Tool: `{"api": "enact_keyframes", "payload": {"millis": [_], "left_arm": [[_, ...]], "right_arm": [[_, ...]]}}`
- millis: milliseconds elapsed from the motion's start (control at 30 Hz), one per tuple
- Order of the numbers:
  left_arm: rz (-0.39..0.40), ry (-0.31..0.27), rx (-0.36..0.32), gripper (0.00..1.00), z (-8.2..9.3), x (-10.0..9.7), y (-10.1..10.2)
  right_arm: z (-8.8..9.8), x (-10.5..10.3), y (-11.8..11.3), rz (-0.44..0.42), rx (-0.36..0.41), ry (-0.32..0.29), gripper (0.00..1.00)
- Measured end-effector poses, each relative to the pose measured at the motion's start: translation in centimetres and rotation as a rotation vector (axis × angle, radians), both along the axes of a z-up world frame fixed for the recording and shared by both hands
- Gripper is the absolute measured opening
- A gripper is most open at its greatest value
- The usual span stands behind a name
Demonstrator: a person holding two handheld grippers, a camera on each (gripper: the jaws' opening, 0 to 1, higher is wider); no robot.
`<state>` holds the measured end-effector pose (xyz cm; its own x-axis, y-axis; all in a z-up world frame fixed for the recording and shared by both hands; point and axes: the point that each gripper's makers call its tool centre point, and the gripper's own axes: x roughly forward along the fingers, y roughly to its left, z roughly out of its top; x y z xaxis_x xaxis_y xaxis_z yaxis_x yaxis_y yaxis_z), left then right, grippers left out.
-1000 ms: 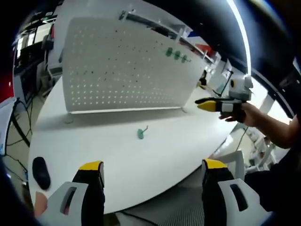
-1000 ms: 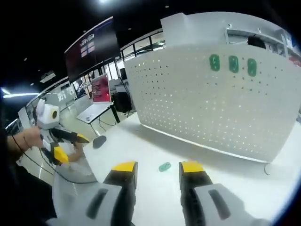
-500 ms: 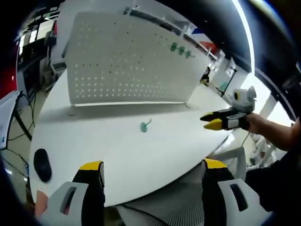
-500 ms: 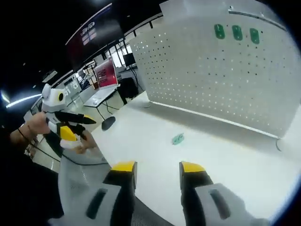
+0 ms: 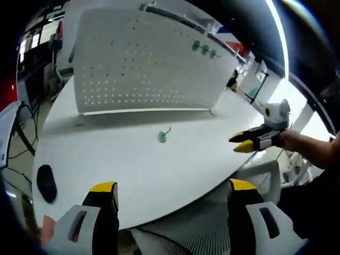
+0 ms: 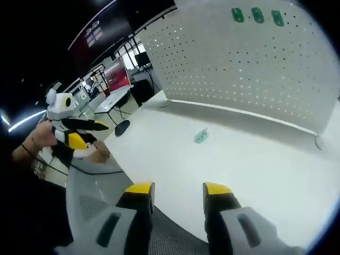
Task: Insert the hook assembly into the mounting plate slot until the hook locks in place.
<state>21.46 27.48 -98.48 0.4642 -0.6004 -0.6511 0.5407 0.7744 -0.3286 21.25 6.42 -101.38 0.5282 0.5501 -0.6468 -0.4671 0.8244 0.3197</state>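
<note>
Each handheld gripper has pale grey slotted jaw bodies tipped with yellow pads over black: the left gripper (image 5: 169, 192) and right gripper (image 6: 178, 189) alike. A thin dark band (image 6: 25, 152) circles the person's left wrist.

A black mouse (image 5: 46, 183) lies on my white table (image 5: 133, 170); a grey mesh chair (image 6: 93, 199) sits just beside its edge.

Both views look from off the table's edge (image 5: 159, 180) toward the pegboard (image 5: 143, 64), sharing the green hook (image 6: 201, 136) between.

white table (image 5: 159, 175) | green hook (image 5: 162, 136) | pegboard (image 5: 138, 69) | mouse (image 5: 45, 183)
</note>
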Motion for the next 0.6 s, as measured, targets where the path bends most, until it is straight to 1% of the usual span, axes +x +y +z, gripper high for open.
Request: {"api": "enact_keyframes", "payload": {"millis": [67,300,433,600], "left_arm": [[-0.004,0.005,0.007,0.85,-0.3,-0.1,-0.1],[-0.017,0.024,-0.006,0.85,-0.9,-0.1,-1.0],[-0.021,0.040,-0.032,0.84,-0.9,-0.2,-1.7],[-0.022,0.047,-0.040,0.84,-1.0,0.1,-2.0]], "right_arm": [[-0.2,0.0,0.0,0.001,0.003,0.011,0.34],[-1.6,0.4,0.4,0.008,0.010,0.044,0.34],[-2.4,1.1,1.0,0.006,0.019,0.058,0.33],[-3.2,2.7,2.0,0.009,0.033,0.071,0.32]]}}
